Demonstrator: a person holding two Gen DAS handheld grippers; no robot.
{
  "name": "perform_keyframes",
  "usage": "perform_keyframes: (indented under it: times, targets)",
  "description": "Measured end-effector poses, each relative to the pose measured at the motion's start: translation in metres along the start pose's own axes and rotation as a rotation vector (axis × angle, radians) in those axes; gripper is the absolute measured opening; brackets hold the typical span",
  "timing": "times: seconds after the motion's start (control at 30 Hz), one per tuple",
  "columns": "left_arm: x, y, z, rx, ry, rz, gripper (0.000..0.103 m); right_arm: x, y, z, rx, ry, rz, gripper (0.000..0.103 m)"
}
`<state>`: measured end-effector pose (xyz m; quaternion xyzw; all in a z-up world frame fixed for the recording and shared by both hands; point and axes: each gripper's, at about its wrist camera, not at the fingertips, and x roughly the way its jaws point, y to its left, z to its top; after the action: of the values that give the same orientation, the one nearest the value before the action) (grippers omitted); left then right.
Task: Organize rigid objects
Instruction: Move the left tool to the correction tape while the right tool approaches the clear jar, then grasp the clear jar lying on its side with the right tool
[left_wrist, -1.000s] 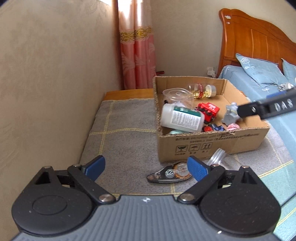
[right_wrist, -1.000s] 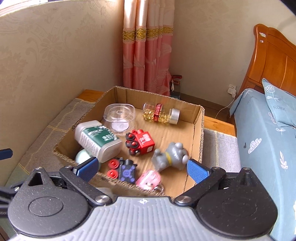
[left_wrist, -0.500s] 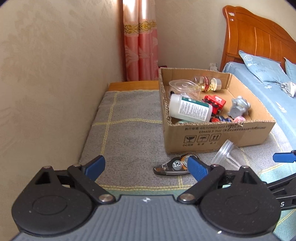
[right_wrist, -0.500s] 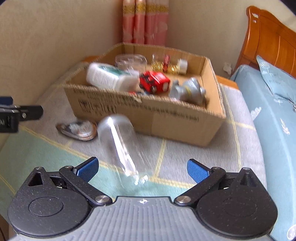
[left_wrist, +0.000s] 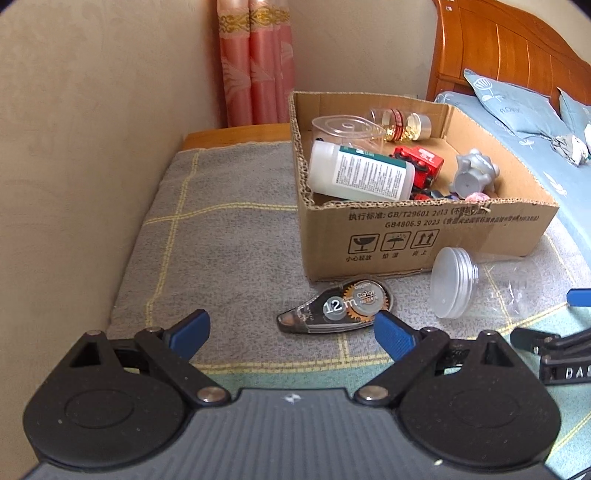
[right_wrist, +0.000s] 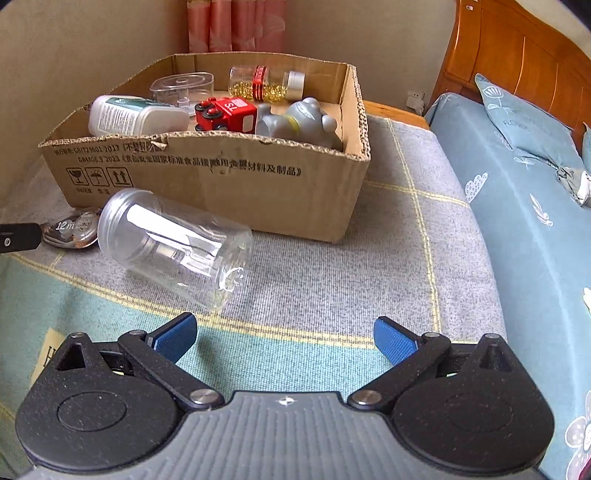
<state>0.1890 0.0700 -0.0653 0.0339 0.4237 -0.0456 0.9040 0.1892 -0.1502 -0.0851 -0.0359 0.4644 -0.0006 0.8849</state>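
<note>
Right wrist view: the clear jar (right_wrist: 173, 247) lies on its side just in front of the cardboard box (right_wrist: 207, 181), the correction tape (left_wrist: 338, 304) beside it. Right gripper (right_wrist: 284, 338) and left gripper (left_wrist: 291, 330) both gape wide, empty.

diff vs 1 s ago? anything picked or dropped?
The right gripper pulled back from over the cardboard box and dropped low in front of it, now facing the clear jar lying on its side on the blanket. The left gripper edged nearer the correction tape. Nothing grasped or released; both stayed open. Box contents, jar and tape unmoved.
</note>
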Motion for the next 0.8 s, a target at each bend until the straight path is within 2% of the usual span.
perform_keyframes:
  times: [0.07, 0.27, 0.5, 0.63, 0.7, 0.8]
  targets:
    - [0.010, -0.004, 0.002, 0.005, 0.009, -0.015, 0.095, 0.003, -0.002, -0.003, 0.005, -0.004, 0.047, 0.103]
    - [0.036, -0.017, 0.007, 0.007, 0.021, -0.062, 0.095, 0.003, -0.003, -0.012, -0.023, -0.069, 0.072, 0.103]
    - [0.045, -0.018, 0.004, 0.024, 0.012, -0.021, 0.099, 0.002, -0.004, -0.017, -0.027, -0.109, 0.077, 0.103]
    - [0.038, -0.005, -0.003, 0.033, 0.003, 0.021, 0.102, -0.002, -0.001, -0.015, -0.035, -0.054, 0.086, 0.103]
    - [0.037, 0.002, -0.005, 0.018, 0.010, 0.029, 0.102, -0.007, 0.004, -0.016, -0.051, -0.019, 0.116, 0.103]
    - [0.035, 0.008, -0.006, 0.011, 0.015, 0.039, 0.102, -0.018, 0.009, -0.016, -0.029, 0.003, 0.248, 0.103]
